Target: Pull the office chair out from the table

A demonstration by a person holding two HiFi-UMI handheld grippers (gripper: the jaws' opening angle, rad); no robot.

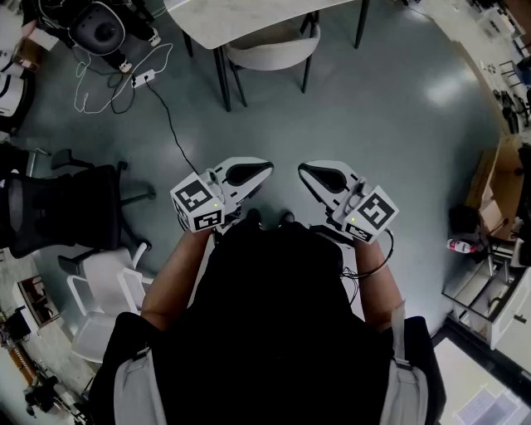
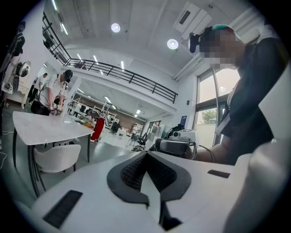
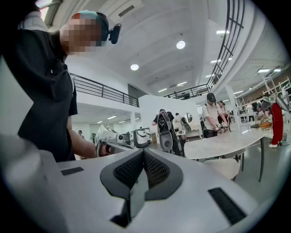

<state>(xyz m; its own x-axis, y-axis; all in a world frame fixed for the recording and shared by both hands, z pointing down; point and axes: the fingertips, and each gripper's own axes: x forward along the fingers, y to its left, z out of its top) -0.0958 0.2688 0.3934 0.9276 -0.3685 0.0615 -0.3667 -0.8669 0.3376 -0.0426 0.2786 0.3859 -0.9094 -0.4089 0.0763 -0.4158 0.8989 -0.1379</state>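
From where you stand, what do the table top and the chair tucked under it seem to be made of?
Table top: pale stone or a stone-look laminate, judging by its faint mottling and soft sheen; I cannot tell which. Pale chair: a smooth, curved one-piece shell with a matte finish, probably moulded plastic, possibly upholstered. Its legs are thin and dark, probably painted metal.

Bright ceiling lights, floor glare, strong fisheye edges, dark vignette.
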